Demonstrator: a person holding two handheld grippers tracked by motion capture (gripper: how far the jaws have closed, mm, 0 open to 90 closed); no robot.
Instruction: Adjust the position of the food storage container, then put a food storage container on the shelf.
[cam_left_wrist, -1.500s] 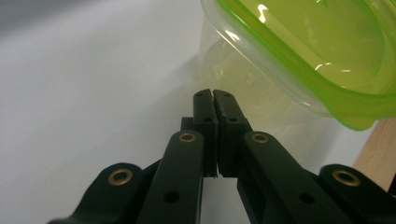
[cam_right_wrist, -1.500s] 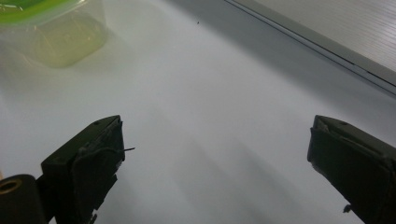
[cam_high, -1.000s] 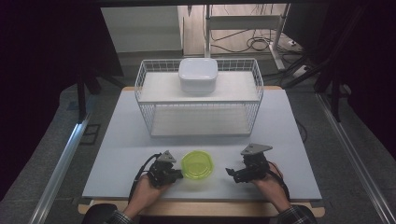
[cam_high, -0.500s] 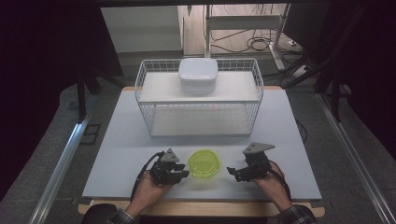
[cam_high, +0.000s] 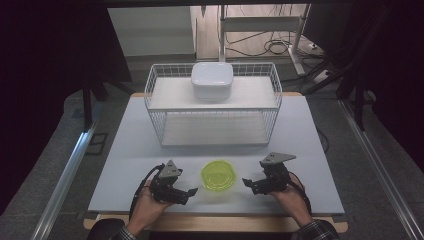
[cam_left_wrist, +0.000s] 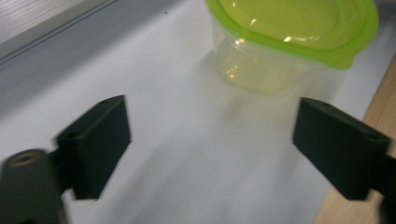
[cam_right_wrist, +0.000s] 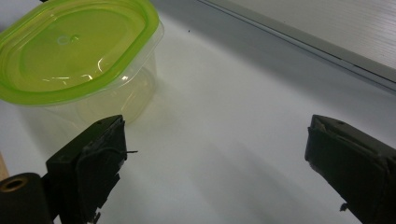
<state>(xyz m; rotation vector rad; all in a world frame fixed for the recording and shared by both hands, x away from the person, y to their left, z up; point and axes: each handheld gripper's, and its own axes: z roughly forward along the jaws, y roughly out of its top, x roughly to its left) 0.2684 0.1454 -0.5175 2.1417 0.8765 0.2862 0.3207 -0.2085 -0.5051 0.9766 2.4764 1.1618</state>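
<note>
Green-lidded container (cam_high: 219, 176) sits untouched between the left hand-held gripper (cam_high: 187, 192) and right hand-held gripper (cam_high: 248, 183), both wide apart.

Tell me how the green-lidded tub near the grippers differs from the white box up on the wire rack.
The tub is clear plastic with a lime green lid; the box is solid white. The tub sits on the table by the near edge; the box sits on the rack top shelf. Both are closed, with rounded corners.

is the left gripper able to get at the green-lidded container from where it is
Probably yes: the left gripper is open beside the green-lidded container, with only bare table between them; its jaws point a little past it.
</note>
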